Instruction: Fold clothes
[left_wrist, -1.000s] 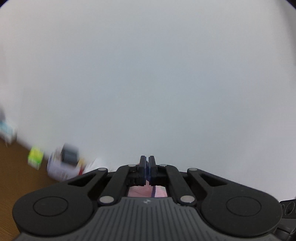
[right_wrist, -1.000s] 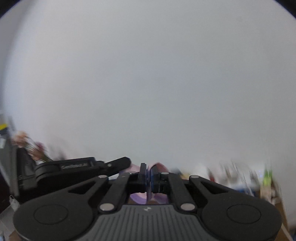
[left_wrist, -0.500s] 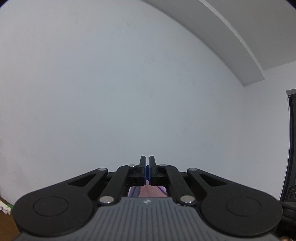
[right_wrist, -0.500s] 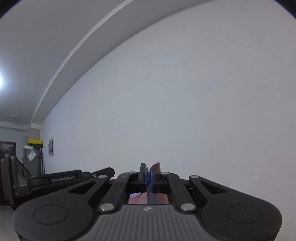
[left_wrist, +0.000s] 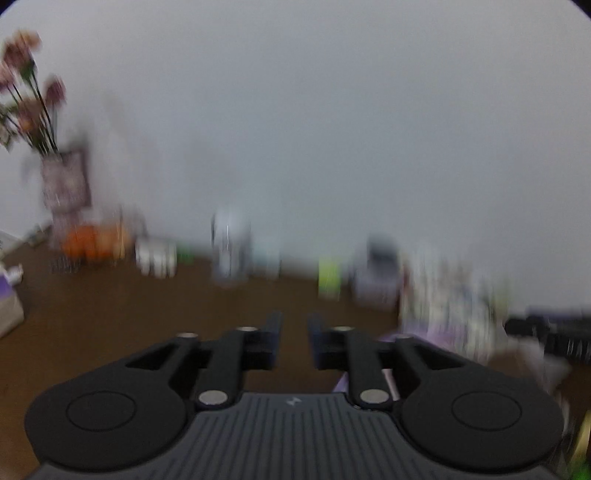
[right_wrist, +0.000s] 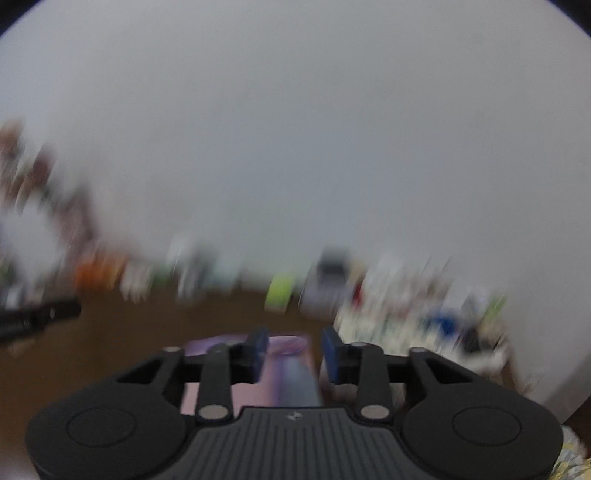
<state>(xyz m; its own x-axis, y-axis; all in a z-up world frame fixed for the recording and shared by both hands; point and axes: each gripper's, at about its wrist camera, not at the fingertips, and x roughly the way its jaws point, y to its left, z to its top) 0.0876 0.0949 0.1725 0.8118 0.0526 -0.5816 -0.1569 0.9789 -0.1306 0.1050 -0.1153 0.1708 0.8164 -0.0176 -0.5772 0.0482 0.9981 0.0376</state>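
Both views are motion-blurred. The left gripper (left_wrist: 294, 325) is spread over bare brown worktop (left_wrist: 110, 314), flowers (left_wrist: 26, 92) at far left; only the right view shows the purple garment (right_wrist: 284, 363) lying beneath the spread right gripper (right_wrist: 294, 341) (nothing pinched)
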